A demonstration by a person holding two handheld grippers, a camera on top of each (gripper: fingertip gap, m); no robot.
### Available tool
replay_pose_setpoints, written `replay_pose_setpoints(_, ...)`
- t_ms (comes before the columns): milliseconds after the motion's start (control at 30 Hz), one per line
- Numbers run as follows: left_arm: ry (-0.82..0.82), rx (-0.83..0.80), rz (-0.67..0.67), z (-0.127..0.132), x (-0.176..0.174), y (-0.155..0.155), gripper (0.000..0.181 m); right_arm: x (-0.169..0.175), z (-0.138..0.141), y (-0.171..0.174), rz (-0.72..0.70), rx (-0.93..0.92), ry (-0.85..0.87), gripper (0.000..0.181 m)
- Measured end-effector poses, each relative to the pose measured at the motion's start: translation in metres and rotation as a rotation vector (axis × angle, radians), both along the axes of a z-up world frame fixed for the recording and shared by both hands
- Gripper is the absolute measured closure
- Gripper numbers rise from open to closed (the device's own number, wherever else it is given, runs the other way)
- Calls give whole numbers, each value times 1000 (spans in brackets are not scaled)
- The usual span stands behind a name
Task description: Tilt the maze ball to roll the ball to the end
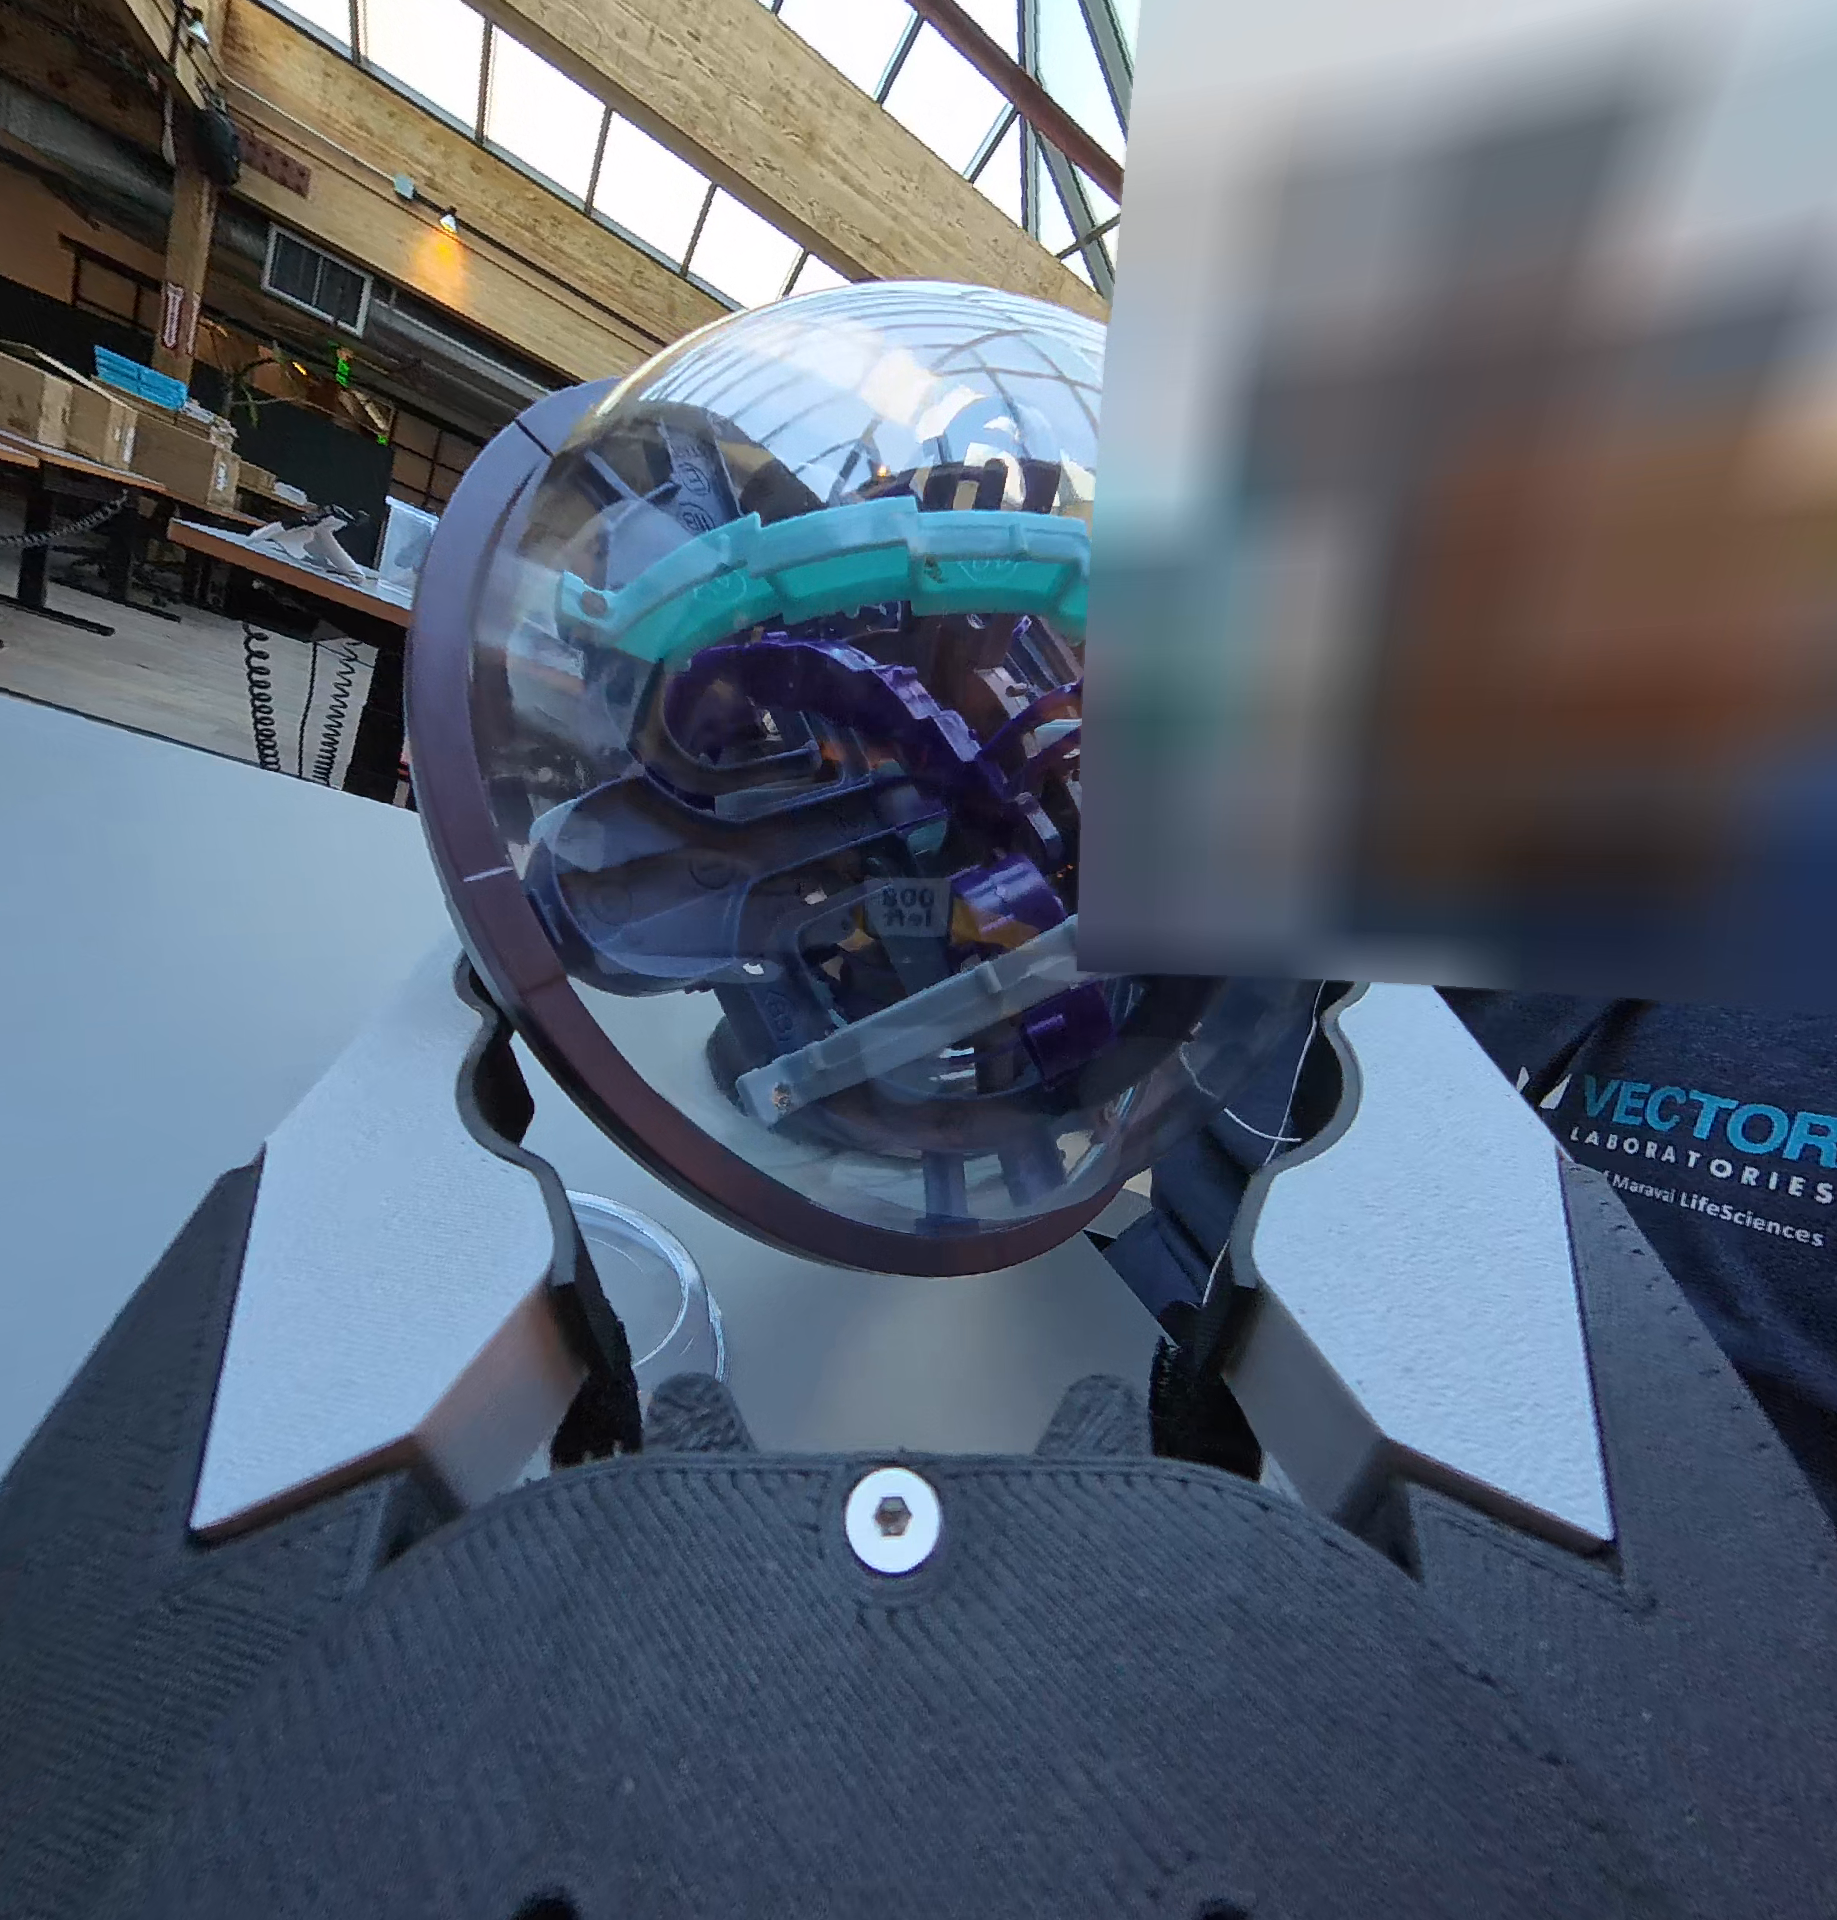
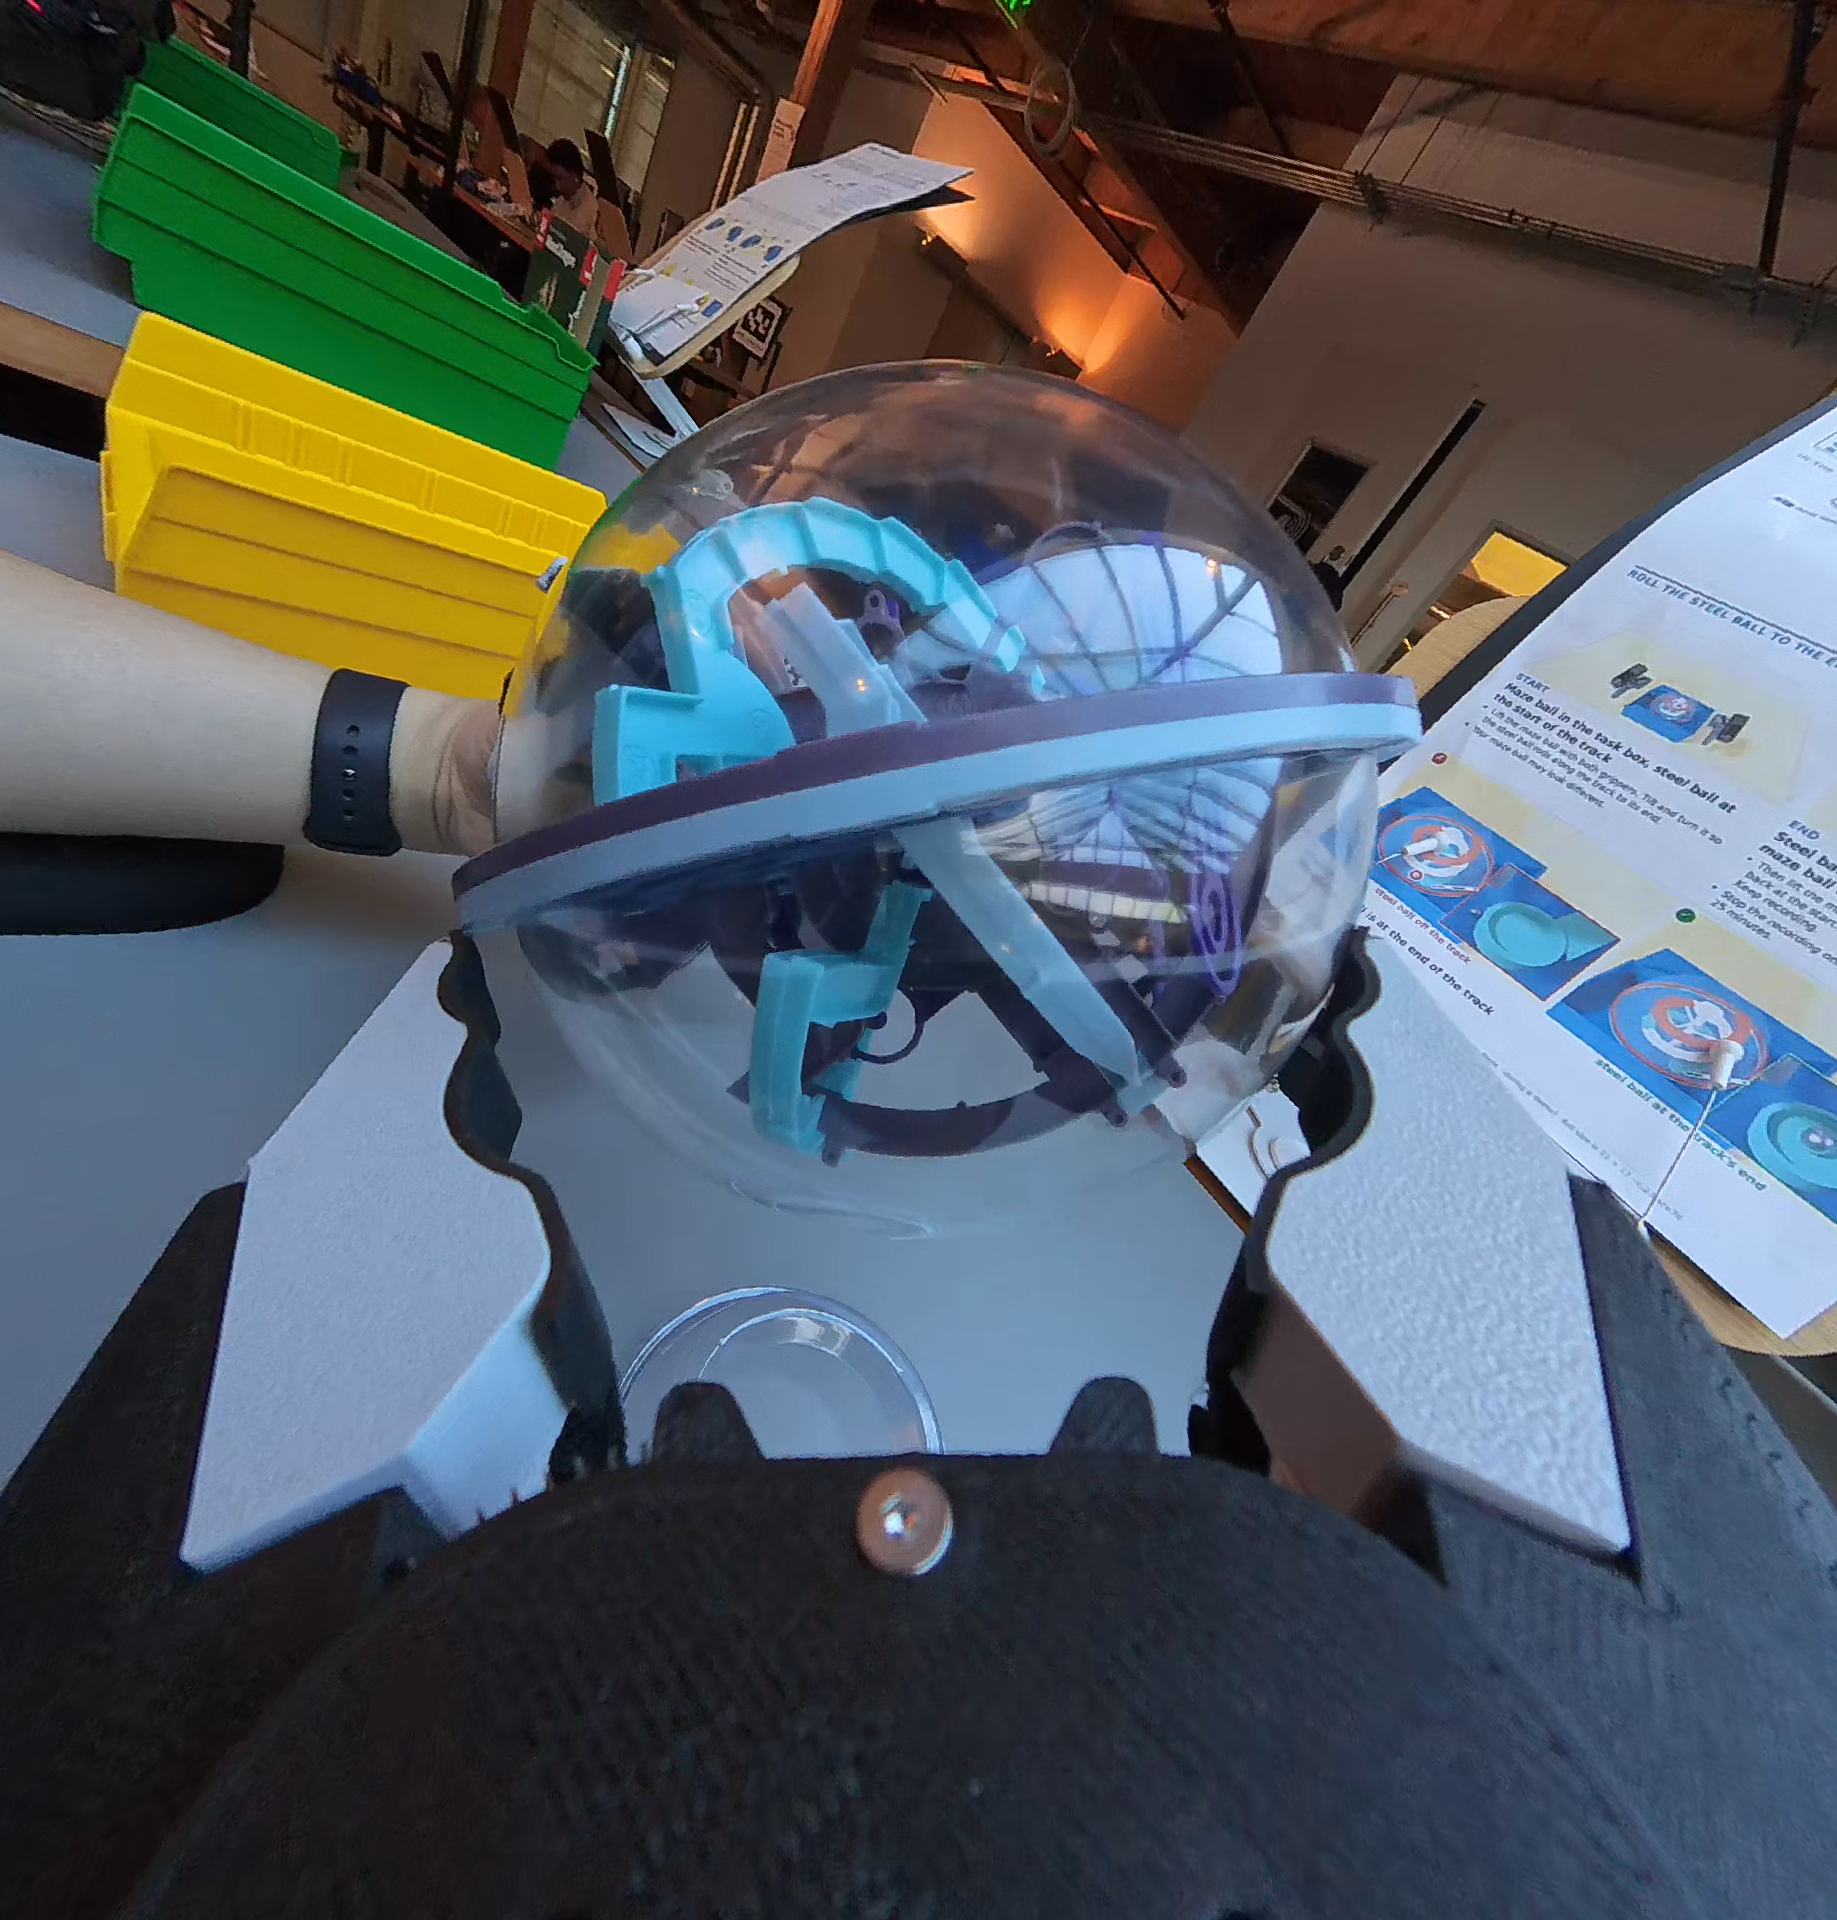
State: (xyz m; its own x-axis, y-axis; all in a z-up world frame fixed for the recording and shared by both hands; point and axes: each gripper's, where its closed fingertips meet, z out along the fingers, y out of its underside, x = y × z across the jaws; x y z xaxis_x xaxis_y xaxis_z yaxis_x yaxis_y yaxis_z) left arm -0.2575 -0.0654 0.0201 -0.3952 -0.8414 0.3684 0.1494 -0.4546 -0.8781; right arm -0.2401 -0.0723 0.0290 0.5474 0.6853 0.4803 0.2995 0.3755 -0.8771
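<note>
The maze ball (image 1: pixel 789 727) is a clear sphere with a dark purple equator ring and teal, purple and grey tracks inside. It is held above the grey table between both grippers. My left gripper (image 1: pixel 903 1039) has its two fingers closed against the ball's lower sides, and the ring runs steeply tilted. My right gripper (image 2: pixel 909 997) clasps the maze ball (image 2: pixel 935 769) from the opposite side, just under the ring, which slopes up to the right. I cannot make out the small steel ball among the tracks.
A clear round stand (image 2: pixel 779 1382) sits on the grey table (image 2: pixel 166 1039) below the ball; it also shows in the left wrist view (image 1: pixel 654 1288). A forearm with a black watch (image 2: pixel 353 764) reaches behind the ball. Yellow bins (image 2: pixel 322 520) and green bins (image 2: pixel 301 270) stand at the left. An instruction sheet (image 2: pixel 1672 883) is at the right.
</note>
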Motion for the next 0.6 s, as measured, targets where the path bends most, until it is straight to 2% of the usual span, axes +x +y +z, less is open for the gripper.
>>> replay_pose_setpoints(600, 11, -42, -65, -1, 4, -7, 32, 0, 0, -2, -19, 46, -19, 24)
